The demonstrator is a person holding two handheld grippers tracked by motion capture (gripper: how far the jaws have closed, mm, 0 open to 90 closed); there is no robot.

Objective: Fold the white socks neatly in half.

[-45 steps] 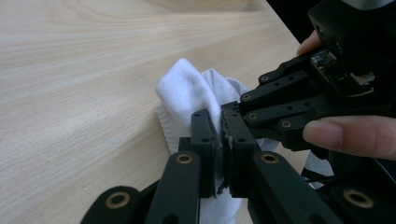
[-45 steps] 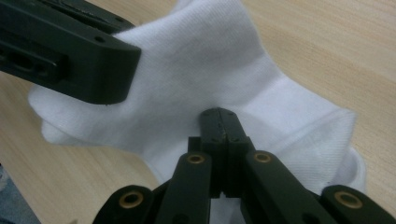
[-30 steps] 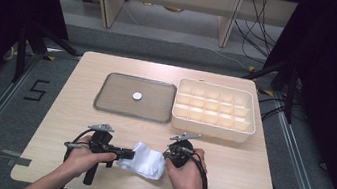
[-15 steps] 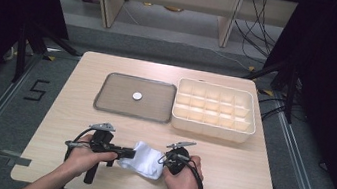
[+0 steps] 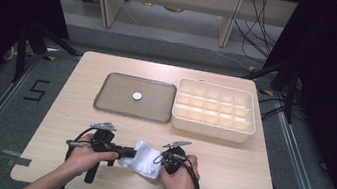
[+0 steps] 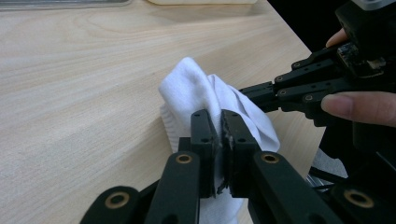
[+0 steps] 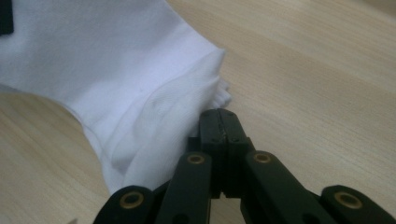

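Note:
A white cloth lies bunched near the table's front edge, between my two grippers. My left gripper points right, and its jaws are shut on a fold of the cloth. My right gripper comes in from the other side and is shut on the cloth's hemmed edge. The left gripper view shows the right gripper pinching the cloth farther off, with a person's fingers on its body. Part of the cloth hangs hidden under both grippers.
A flat grey tray sits at the middle of the table with a small white round piece in it. To its right stands a cream box divided into several compartments. Dark stands and cables flank the table.
My right hand has shifted slightly toward the front edge and inward, bunching the cloth a little more. The left gripper has stayed in place, and both stay shut.

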